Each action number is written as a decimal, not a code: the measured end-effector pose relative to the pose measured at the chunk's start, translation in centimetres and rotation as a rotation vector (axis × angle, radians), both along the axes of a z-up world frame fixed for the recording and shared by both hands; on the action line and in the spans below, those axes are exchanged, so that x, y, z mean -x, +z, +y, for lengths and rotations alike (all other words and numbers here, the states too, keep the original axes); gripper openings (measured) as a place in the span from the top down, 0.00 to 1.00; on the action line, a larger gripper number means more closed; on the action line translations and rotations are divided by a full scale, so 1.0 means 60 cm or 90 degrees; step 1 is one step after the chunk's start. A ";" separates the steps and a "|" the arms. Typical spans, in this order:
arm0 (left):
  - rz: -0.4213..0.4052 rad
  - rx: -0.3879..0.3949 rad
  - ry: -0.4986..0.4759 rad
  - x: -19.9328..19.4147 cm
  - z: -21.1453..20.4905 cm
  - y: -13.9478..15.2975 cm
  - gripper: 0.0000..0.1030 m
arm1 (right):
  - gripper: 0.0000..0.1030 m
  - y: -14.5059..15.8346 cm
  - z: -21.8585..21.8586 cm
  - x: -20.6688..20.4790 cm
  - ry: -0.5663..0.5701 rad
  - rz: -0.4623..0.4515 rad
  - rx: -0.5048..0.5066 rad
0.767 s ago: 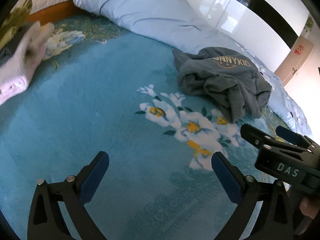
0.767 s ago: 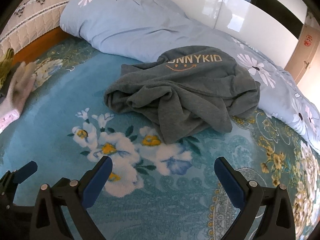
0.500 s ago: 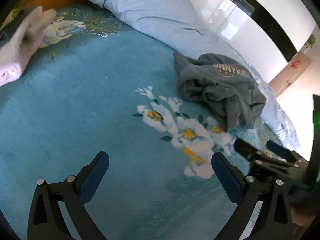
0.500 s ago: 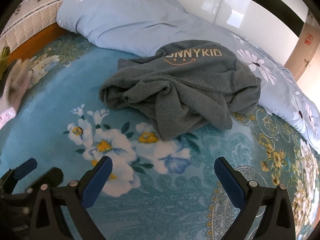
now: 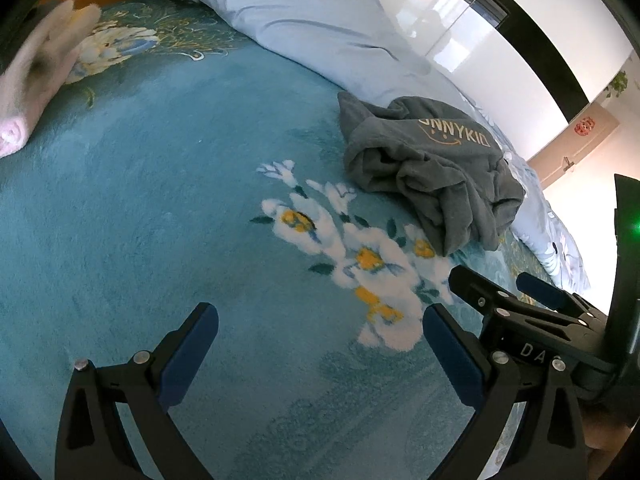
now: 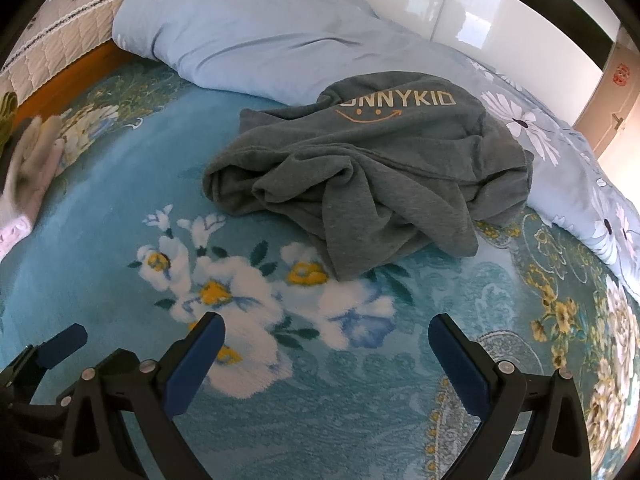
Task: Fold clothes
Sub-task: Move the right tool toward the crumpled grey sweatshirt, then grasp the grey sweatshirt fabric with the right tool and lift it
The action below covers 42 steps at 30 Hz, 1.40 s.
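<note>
Lying crumpled on the teal floral blanket (image 6: pixel 100 208), the grey sweatshirt (image 6: pixel 372 184) is bunched into a heap with its printed chest turned up and its far side resting against the pale blue duvet (image 6: pixel 256 36); it is not folded, its sleeves and hem lost in the wrinkles. Both tongs hover short of the sweatshirt with jaws spread wide and nothing between them: the right gripper (image 6: pixel 326 360) faces the sweatshirt's near flap, while the left gripper (image 5: pixel 320 344) sits further to the sweatshirt's left, probably so each can take a separate edge. Left of the sweatshirt the blanket runs bare and flat, good room for spreading it out. Beyond the sweatshirt the duvet crowds in, so pulling toward the grippers looks easier. Far left of the sweatshirt lies a pale pink garment (image 5: pixel 24 92), blurred.
</note>
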<state>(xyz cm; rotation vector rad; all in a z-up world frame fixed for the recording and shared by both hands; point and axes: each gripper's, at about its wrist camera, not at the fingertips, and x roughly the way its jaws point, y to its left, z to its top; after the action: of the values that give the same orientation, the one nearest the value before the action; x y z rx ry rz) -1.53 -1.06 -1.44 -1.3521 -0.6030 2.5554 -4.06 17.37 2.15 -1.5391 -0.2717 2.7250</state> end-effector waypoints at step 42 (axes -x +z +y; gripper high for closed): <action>-0.050 -0.090 0.079 -0.047 -0.077 0.034 0.01 | 0.88 0.053 0.069 0.164 -0.066 -0.050 0.074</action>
<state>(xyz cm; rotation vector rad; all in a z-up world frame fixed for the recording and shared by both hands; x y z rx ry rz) 1.28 -5.70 0.60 -1.4119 -0.8905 2.5072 -13.89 21.51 5.35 -1.6400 -0.0337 2.6484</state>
